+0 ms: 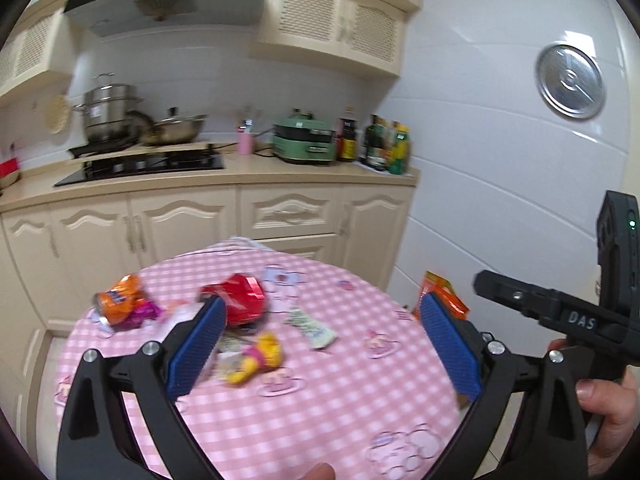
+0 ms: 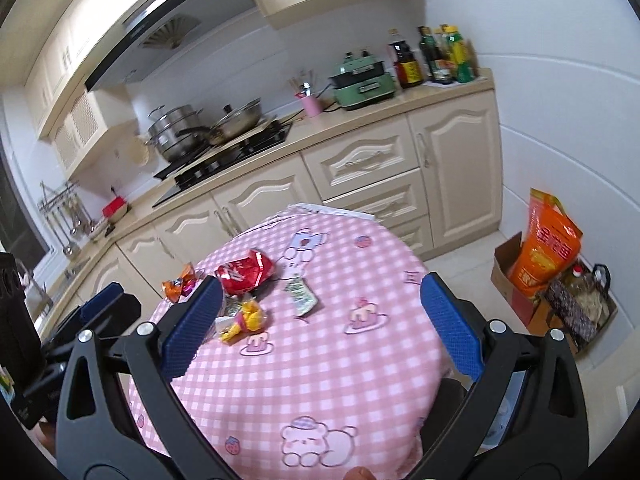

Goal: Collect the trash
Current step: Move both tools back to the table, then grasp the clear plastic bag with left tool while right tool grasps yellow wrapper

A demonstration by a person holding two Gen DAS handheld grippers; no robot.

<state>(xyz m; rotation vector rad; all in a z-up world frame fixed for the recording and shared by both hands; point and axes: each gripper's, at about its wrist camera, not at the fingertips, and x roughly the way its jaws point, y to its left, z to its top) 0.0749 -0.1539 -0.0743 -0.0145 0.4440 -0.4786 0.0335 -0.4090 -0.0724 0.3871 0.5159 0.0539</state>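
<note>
— Trash lies in a loose group on the far left part of the round desk [image 2: 320,360], on its pink checked cloth: a red foil bag [image 2: 245,271], an orange wrapper [image 2: 176,283], a yellow wrapper [image 2: 244,319] and a pale flat packet [image 2: 301,295].

— Can any label be read?

— Not on the trash; the red bag has white marks, but they are too blurred. The only clear letters are "DAS", on the right gripper's [image 1: 520,296] black body in the left wrist view.

— Which way does the flat packet point?

— Its long axis runs away from the cameras, a little slanted.

— And the jaws?

— The left gripper [image 1: 320,344] is wide open and holds nothing. The right gripper [image 2: 320,328] is the same, above the near side of the desk. A blue pad hides part of the red bag.

— Anything cut off?

— An orange sack [image 2: 548,248] in a cardboard box [image 2: 506,272] on the floor; its print is unclear.
</note>
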